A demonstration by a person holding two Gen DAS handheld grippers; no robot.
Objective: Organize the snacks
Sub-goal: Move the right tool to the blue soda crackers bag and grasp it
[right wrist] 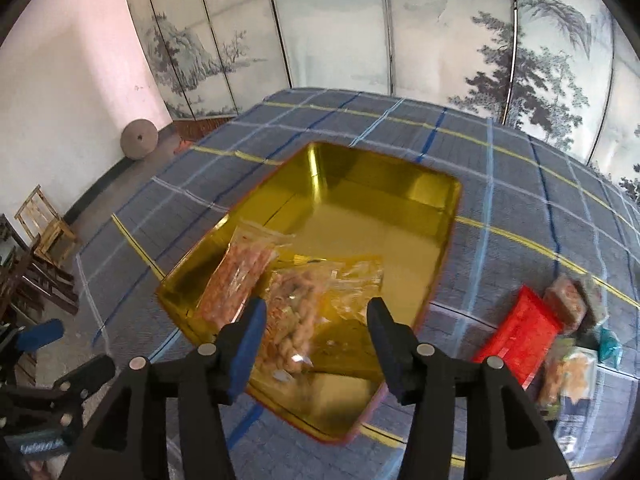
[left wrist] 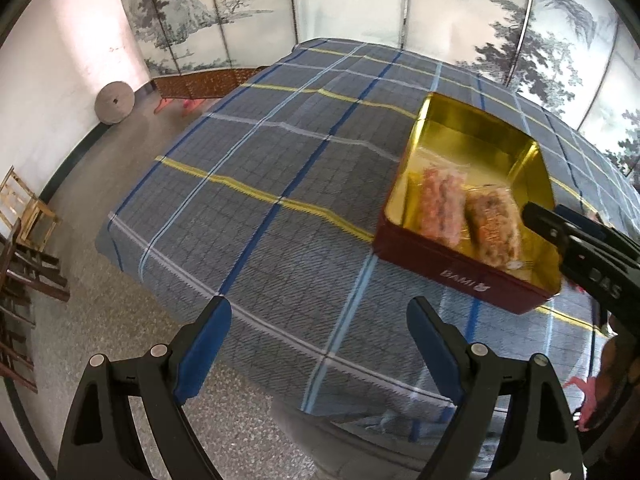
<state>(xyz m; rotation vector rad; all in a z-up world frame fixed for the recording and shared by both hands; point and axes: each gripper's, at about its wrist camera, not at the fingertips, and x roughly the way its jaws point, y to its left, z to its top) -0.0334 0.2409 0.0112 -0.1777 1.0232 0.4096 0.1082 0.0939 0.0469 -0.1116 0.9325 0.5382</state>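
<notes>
A red tin with a gold inside [left wrist: 460, 276] [right wrist: 400, 216] stands on the plaid-covered table. Two clear snack packets lie in it: a pinkish one [left wrist: 444, 208] [right wrist: 236, 280] and a brown one [left wrist: 494, 224] [right wrist: 304, 312]. My right gripper [right wrist: 316, 340] is open, just above the brown packet, holding nothing; it shows at the right edge of the left wrist view [left wrist: 580, 248]. My left gripper [left wrist: 320, 344] is open and empty over the table's near edge, left of the tin. More snacks lie right of the tin: a red packet [right wrist: 520, 332] and several clear packets [right wrist: 572, 296].
The table [left wrist: 260, 200] is covered with a grey-blue plaid cloth. A painted folding screen [right wrist: 400, 40] stands behind it. Wooden chairs [left wrist: 24, 216] and a round millstone [left wrist: 114, 102] stand by the left wall. Speckled floor lies below the table's near edge.
</notes>
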